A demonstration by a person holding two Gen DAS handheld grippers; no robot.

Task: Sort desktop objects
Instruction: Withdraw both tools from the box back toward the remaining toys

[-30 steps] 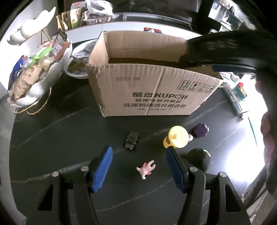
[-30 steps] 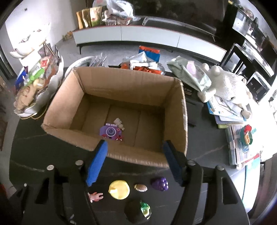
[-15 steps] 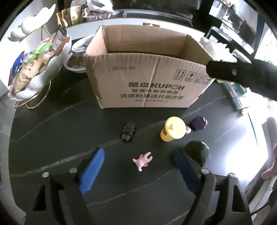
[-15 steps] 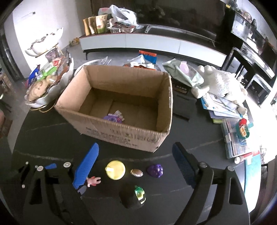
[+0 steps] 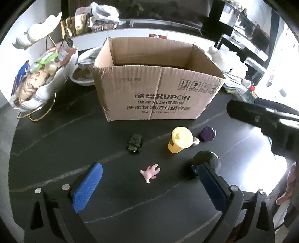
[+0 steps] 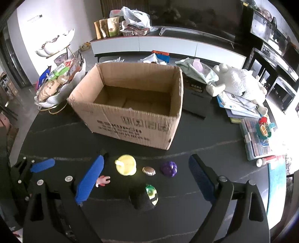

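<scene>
Both grippers, left (image 5: pixel 148 180) and right (image 6: pixel 146 174), have just spread their jaws wide and hold nothing, hanging over the cup (image 6: pixel 125 164), doll (image 5: pixel 150 172) and truck (image 5: pixel 135 143) still lying before the box (image 6: pixel 130 119), the right one pulled back from it.

"KUPOH" and perhaps "2027" (blurred, with handling symbols) on the cardboard box (image 5: pixel 158 93) front

A white plush animal (image 6: pixel 241 82) lay on a stack of papers and books (image 6: pixel 237 108) at the counter's (image 6: pixel 214 145) right; a clear plastic case (image 6: pixel 256 138) sat nearer; a shell-shaped white basket of snack packets (image 6: pixel 56 87) stood left; a long white cabinet (image 6: pixel 168 46) carried pouches (image 6: pixel 106 27) and a plastic bag (image 6: pixel 134 15).
</scene>
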